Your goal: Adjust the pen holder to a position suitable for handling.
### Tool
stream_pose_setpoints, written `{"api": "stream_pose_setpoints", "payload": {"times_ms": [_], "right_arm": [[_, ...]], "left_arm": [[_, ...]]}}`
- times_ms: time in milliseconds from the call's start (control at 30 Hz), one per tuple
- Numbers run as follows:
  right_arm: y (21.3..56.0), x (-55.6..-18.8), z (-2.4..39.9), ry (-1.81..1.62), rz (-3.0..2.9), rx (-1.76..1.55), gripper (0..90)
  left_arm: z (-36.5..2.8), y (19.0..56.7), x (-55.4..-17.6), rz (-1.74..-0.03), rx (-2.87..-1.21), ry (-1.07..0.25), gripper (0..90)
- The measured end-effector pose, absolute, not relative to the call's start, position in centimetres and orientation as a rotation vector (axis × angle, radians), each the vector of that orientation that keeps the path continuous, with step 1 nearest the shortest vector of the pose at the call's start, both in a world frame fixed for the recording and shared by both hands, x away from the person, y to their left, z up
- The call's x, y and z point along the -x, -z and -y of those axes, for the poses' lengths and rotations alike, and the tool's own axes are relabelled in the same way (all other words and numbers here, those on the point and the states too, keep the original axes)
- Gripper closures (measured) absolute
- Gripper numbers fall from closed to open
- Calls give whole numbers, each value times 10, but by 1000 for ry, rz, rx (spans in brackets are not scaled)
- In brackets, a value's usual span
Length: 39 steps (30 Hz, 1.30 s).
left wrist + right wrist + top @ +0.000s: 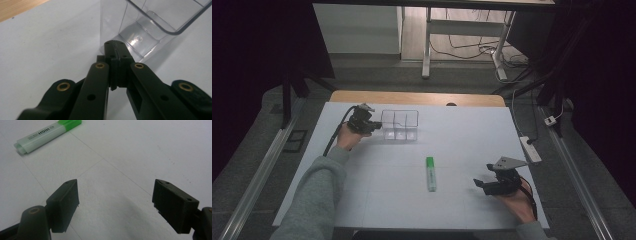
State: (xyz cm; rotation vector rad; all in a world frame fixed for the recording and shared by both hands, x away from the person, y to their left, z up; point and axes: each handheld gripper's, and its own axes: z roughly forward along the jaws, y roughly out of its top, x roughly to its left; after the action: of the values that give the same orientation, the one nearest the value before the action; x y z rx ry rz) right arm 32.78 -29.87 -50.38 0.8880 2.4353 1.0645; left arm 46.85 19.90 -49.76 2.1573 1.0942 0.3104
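While my left gripper [115, 46], jaws closed, presses the clear box [400, 125], my right gripper [115, 202] rests wide open. Next, I judge, it must reach the highlighter [430, 173], lying nearer me than the box.

Right claw [115, 205] spread wide over white table [140, 157]; highlighter [47, 135] well ahead.

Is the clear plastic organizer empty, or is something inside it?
Empty: the clear organizer stands upright, and the white table shows through its compartments.
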Motion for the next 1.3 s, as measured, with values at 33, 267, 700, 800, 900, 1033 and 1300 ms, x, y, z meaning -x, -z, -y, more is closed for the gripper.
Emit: {"api": "stream_pose_setpoints", "payload": {"times_ms": [33, 267, 700, 800, 900, 1033, 1300], "right_arm": [[504, -328, 299, -1064, -2436, -888, 208], [504, -328, 299, -1060, -2437, -888, 208], [505, -328, 299, -1050, -2444, -886, 208], [505, -327, 298, -1050, -2445, -884, 208], [505, -327, 298, -1050, -2446, -884, 208], [506, -327, 298, -1046, -2447, -887, 209], [506, -327, 299, -1038, -2451, -885, 208]], "left_arm": [[-196, 497, -469, -1089, -2162, -306, 886], [-187, 496, -469, -1077, -2162, -296, 886], [-163, 493, -473, -1044, -2179, -287, 886], [-156, 493, -474, -1030, -2181, -282, 886], [-150, 493, -475, -1025, -2180, -277, 886], [-142, 492, -477, -1011, -2194, -280, 885], [-135, 492, -479, -1008, -2189, -284, 886]]}}
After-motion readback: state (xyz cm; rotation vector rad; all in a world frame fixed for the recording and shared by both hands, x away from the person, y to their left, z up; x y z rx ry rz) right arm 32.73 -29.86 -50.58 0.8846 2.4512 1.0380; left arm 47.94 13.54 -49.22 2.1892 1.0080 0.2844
